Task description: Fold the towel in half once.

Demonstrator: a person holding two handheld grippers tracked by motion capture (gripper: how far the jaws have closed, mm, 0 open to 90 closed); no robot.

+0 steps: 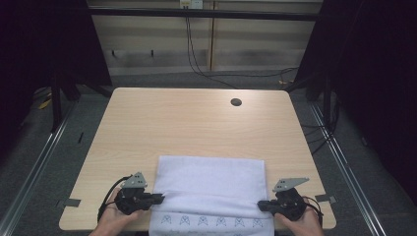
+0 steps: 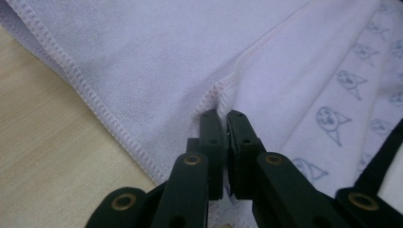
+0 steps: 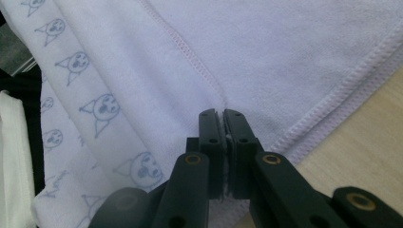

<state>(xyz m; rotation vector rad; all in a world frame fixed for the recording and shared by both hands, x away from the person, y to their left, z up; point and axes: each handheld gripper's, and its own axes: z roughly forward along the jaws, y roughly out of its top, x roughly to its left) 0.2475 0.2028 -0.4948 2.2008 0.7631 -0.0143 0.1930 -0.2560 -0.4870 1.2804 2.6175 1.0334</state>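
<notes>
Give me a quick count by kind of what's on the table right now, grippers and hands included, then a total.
Towel, white with a blue printed strip: 1
Grippers, left gripper and right gripper, each pinching a towel edge: 2
Hands, left hand and right hand: 2
Total: 5

- High view: fixed overhead cam, faces fwd & down over whole worktop [image 1: 196,123].
- Left gripper view: rides the left gripper [image 2: 223,124], v. close to the towel [image 2: 157,66].
- Right gripper view: same on the right gripper [image 3: 222,124].
- All 3 share the towel's near fold.
</notes>
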